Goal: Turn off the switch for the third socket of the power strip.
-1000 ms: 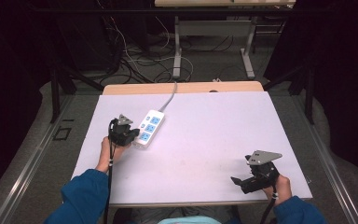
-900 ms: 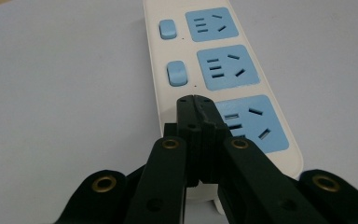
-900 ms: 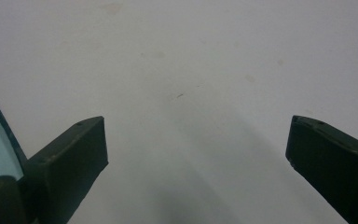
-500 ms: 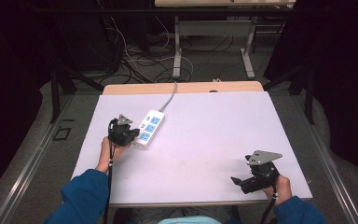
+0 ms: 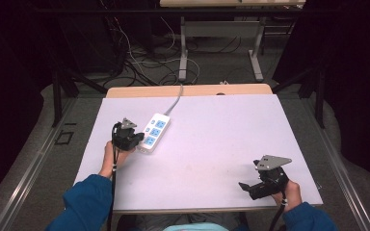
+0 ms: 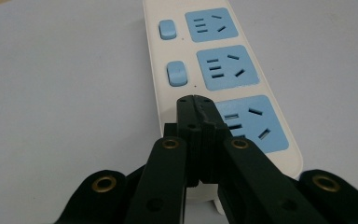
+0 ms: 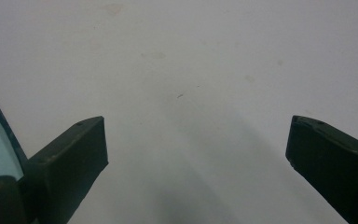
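Table with a pale lilac-white top point(image 5: 212, 144), seen from above the person's side. A white plastic power strip with three light-blue sockets and small blue rocker switches point(image 5: 154, 132) lies toward the left edge of the table, nearer the far edge than the near one, set at a slant; its grey cable point(image 5: 174, 102) runs off over the far edge.

The left gripper point(image 5: 134, 139), a black two-jaw tool held in the person's left hand point(image 5: 112, 155), sits at the near end of the strip. In the left gripper view its jaws are pressed together with no gap and nothing between them point(image 6: 195, 100), and their joined tips lie over the strip's switch side, just beside the nearest blue socket point(image 6: 251, 122). Whether the tips touch the strip's face cannot be told.

The right gripper point(image 5: 244, 186), black with a grey three-cornered plate on top, is held near the near right corner of the table, well apart from the strip. In the right gripper view its jaws stand wide apart point(image 7: 196, 149) over bare tabletop and hold nothing.
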A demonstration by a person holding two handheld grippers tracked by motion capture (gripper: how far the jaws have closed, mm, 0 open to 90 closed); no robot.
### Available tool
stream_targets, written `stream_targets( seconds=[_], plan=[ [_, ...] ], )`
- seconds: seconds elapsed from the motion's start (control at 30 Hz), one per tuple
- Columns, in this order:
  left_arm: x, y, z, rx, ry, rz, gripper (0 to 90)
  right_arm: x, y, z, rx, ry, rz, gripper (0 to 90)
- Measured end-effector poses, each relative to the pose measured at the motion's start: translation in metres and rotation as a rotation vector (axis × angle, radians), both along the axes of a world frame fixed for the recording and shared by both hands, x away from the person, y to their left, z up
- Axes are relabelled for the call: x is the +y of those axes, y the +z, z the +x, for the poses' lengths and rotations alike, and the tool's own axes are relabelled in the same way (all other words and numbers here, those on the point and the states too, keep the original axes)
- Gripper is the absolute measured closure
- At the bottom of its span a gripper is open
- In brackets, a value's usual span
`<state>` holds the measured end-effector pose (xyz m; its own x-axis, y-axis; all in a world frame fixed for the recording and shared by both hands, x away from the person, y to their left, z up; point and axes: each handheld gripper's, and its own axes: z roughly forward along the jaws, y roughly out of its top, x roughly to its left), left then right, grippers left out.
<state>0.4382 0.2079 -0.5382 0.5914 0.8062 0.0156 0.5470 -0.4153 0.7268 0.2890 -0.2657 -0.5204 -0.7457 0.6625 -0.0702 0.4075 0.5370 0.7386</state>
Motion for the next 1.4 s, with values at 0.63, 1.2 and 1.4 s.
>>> stream_targets(
  seconds=[0.63,1.2,1.4],
  plan=[
    [-0.0004,-0.0001,-0.0001,-0.01,-0.004,0.007,90.0,-0.0002,0.0004,-0.0001,0.005,0.002,-0.003,4.7],
    [-0.0013,0.0004,-0.0006,-0.011,-0.01,0.022,90.0,-0.0001,0.0,0.0,-0.006,-0.002,0.002,4.7],
    [-0.0014,0.0007,-0.0006,-0.012,-0.012,0.026,90.0,-0.0002,0.0001,-0.0001,-0.006,-0.001,0.002,4.7]
  ],
)
